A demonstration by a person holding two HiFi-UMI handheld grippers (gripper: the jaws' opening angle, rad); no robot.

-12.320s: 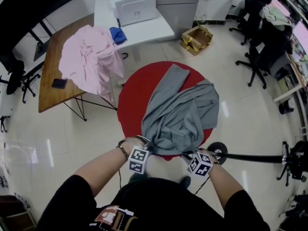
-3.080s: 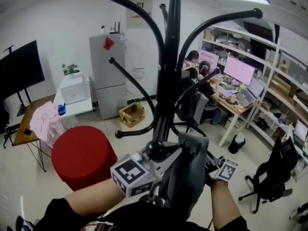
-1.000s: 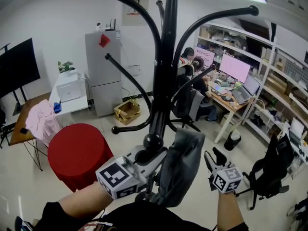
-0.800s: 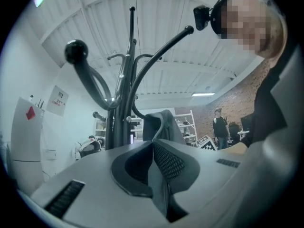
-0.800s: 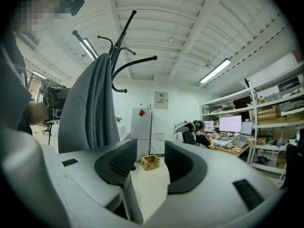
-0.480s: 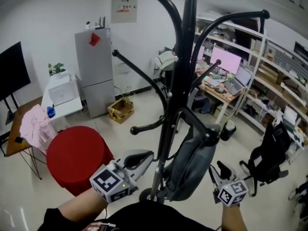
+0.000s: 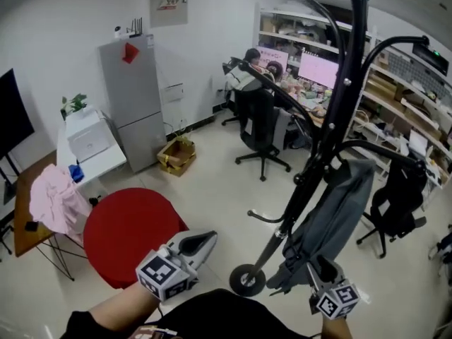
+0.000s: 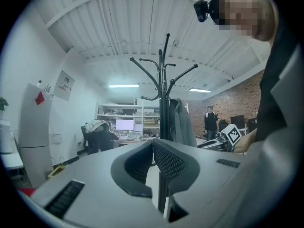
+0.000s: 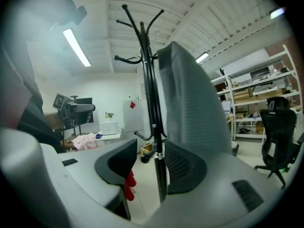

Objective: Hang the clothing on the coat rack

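The black coat rack (image 7: pixel 332 111) stands at the right of the head view, its round base (image 7: pixel 244 280) on the floor. A grey garment (image 7: pixel 337 207) hangs from one of its curved arms, with no gripper holding it. My left gripper (image 7: pixel 206 239) is shut and empty, out to the left of the rack's base. In the left gripper view the rack (image 8: pixel 164 80) and garment (image 8: pixel 183 122) stand well beyond the left gripper (image 8: pixel 153 144). My right gripper (image 7: pixel 321 269) is open just below the garment's hem. In the right gripper view the garment (image 9: pixel 190 94) rises close behind the right gripper (image 9: pixel 151 148).
A red round table (image 7: pixel 131 232) stands left of the rack. Behind it, a wooden table carries a pink garment (image 7: pixel 56 200). A grey cabinet (image 7: pixel 134 97) and a cardboard box (image 7: pixel 176 154) are at the back. Office chairs (image 7: pixel 258 129) (image 7: pixel 395 203), desks and shelves fill the right side.
The head view has swung left, so the rack now sits at the right. Both grippers have drawn back and down from the rack. The grey garment stays hanging on its arm.
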